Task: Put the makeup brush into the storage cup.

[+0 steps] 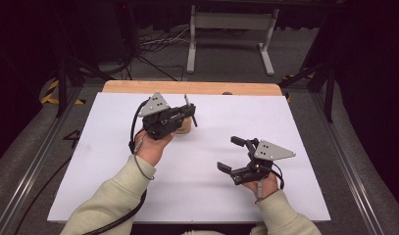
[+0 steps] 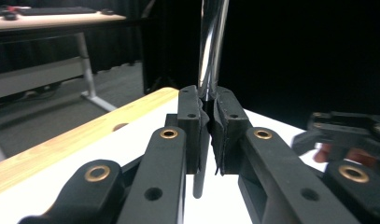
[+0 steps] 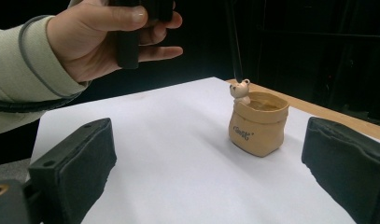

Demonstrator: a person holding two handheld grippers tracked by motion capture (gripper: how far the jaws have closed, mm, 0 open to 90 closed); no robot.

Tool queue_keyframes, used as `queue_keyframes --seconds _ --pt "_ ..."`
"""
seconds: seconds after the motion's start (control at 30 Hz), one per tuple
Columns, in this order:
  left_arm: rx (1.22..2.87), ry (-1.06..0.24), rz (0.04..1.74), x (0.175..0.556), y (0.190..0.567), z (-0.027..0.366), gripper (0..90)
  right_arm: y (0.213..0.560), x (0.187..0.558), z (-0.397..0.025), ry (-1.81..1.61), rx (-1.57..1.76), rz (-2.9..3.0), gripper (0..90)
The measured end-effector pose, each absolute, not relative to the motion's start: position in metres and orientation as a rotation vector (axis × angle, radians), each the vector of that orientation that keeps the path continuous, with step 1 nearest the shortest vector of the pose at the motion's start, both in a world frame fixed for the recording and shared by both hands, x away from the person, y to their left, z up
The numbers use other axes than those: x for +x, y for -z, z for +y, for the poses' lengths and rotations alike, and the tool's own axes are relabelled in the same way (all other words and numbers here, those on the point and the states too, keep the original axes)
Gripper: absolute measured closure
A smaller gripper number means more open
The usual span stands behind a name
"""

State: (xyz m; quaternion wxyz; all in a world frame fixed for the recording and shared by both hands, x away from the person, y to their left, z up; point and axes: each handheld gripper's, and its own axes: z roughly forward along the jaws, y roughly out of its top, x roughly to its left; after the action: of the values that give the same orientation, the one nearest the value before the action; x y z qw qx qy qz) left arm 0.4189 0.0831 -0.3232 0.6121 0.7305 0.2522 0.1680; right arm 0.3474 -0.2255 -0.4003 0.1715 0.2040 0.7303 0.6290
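The left tool [image 1: 189, 115] is sitting toward the far middle of the worktop [image 1: 89, 161], directly above the pot [image 3: 258, 122], with a pen [image 2: 211, 51] standing upright between its jaws. The right tool [image 1: 233, 154] is lying nearer the person, to the right of the pot and well apart from it. A desk [image 1: 231, 22] is standing on the floor behind the worktop.

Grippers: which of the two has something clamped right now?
The left gripper: its jaws are shut on a slim shiny metal rod, held above the tan pot. The right gripper stands open with nothing between its jaws.
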Motion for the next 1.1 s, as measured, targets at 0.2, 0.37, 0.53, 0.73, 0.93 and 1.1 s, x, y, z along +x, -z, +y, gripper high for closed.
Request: queue_keyframes --seconds 0.2,0.37,0.53,0.73,0.93,1.1 --pt "1.677 -0.451 0.651 0.429 0.326 0.082 82.8 0.401 0.348 -0.226 -1.795 0.581 2.072 3.2" --pt "1.677 -0.474 0.676 0.434 0.326 0.081 82.8 0.401 0.348 -0.225 -1.794 0.579 2.076 3.2" --pt "1.661 -0.509 0.717 0.441 0.327 0.083 82.8 0.402 0.349 -0.225 -1.790 0.572 2.083 2.9" --pt "1.659 -0.528 0.745 0.446 0.329 0.084 82.8 0.402 0.348 -0.225 -1.746 0.564 2.083 2.5" --pt "1.659 -0.537 0.787 0.456 0.334 0.084 82.8 0.402 0.348 -0.224 -1.733 0.556 2.081 0.2" --pt "1.660 -0.562 0.821 0.464 0.339 0.085 82.7 0.402 0.348 -0.225 -1.739 0.568 2.077 0.2"
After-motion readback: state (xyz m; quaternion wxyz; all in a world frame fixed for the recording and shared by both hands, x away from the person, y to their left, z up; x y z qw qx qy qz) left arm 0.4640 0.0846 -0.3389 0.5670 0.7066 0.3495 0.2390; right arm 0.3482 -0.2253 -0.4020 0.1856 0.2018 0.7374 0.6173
